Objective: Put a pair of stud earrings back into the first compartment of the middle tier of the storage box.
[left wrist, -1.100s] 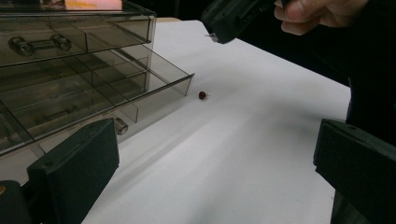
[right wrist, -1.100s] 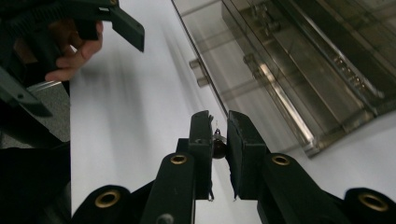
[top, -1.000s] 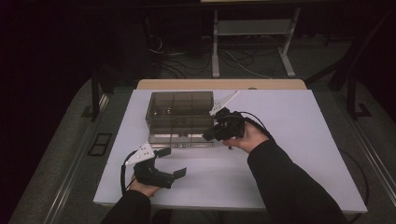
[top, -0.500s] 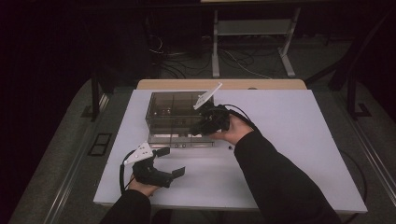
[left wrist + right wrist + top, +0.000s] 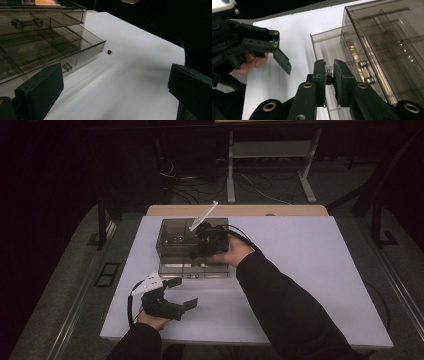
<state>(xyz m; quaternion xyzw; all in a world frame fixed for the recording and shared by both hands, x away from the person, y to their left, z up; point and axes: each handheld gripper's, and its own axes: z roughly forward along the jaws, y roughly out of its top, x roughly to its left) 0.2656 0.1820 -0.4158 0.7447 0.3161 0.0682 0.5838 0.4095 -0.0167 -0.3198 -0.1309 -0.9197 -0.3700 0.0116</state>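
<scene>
Two hand-held grippers work at the white worktop point(image 5: 310, 270) in the high view. Over the last second the right hand-held gripper point(image 5: 200, 251) has travelled from about 3 o'clock of the smoky clear drawer box point(image 5: 175, 237) to directly over it, while the left hand-held gripper point(image 5: 181, 292) waits at the box's 7 o'clock with its jaws spread and nothing between them. I judge a drop into the pulled-out bottom drawer point(image 5: 192, 268) is close.

The left gripper view shows that drawer point(image 5: 50, 52) open, and a second small dark red bead point(image 5: 109, 51) loose on the worktop just off the drawer's corner, at 3 o'clock of it.

In the right gripper view the right hand-held gripper point(image 5: 328, 75) is clenched on a small dark bead point(image 5: 329, 79), above the open drawer point(image 5: 324, 47). The bead is half hidden by the pads, so its shape is hard to make out, and which compartment lies beneath cannot be told.
</scene>
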